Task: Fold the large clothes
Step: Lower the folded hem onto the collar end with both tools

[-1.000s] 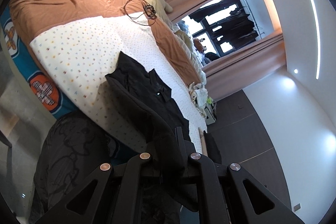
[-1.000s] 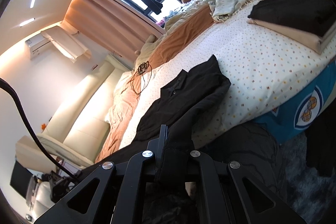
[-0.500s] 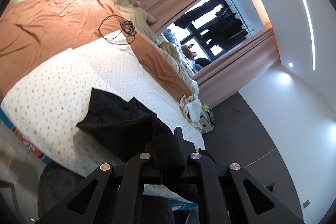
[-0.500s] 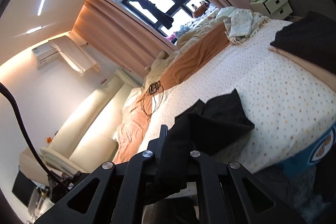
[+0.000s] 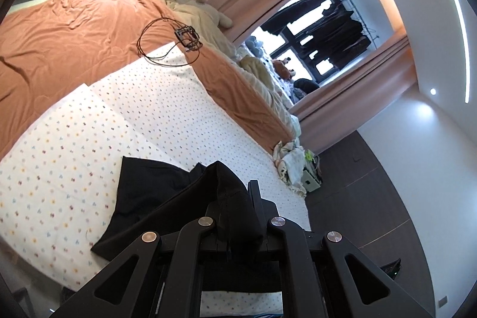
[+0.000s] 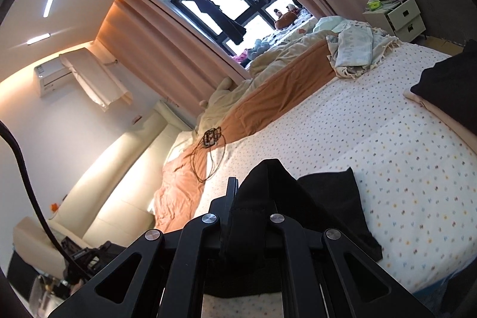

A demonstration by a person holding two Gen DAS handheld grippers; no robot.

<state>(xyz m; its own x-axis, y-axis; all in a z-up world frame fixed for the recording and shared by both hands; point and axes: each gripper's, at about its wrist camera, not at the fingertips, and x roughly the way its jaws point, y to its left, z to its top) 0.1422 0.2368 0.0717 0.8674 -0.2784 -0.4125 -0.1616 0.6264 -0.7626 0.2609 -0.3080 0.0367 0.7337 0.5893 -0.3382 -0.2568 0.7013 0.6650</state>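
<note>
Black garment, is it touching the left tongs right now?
Touching. The left wrist view shows the black garment bunched between the left tongs, clamped shut on its fabric.

Bright window [image 5: 310, 49] backlight, fisheye-warped edges
</note>
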